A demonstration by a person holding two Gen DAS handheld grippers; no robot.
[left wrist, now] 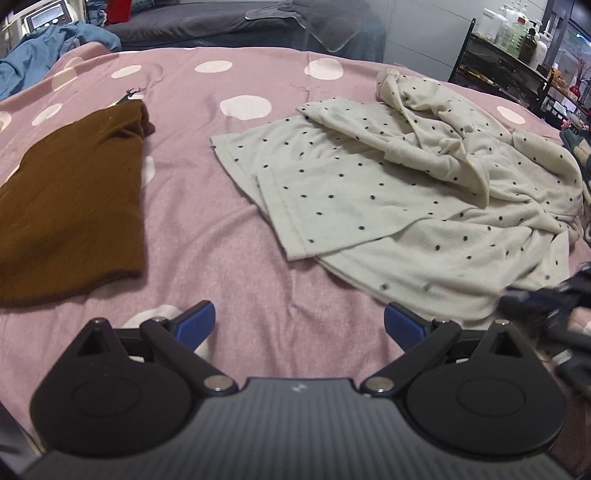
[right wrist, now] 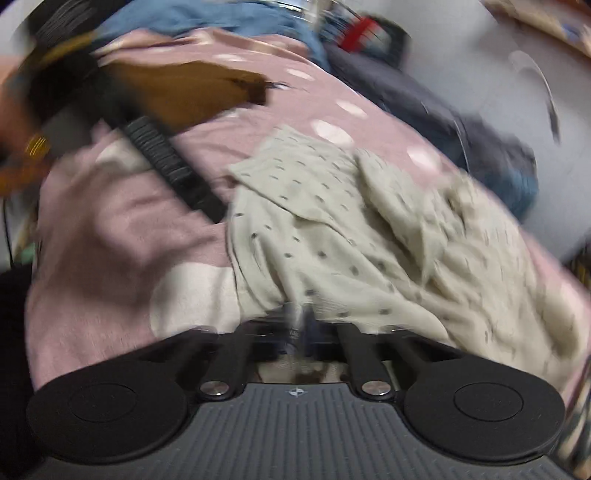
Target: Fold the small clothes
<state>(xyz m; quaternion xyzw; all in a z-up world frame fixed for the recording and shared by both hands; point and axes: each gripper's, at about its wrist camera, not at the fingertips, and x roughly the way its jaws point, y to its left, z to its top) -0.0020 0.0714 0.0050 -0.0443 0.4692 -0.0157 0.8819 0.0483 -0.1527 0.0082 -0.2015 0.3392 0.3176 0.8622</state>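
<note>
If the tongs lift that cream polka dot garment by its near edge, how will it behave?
Probably floppy: the cream polka dot garment lies in soft folds and bunches on the pink sheet, so it should drape and hang. It looks thin, likely light. The right tongs appear shut on its hem; the crumpled far part may drag and unfold unevenly. The left tongs are open.

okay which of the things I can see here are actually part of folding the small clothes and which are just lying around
Part of the job:
cream dotted garment, crumpled, its edge pinched by the right gripper
brown garment, already flat
left gripper, open over the pink bedspread

Just lying about:
blue clothes
bottles on the shelf
</note>
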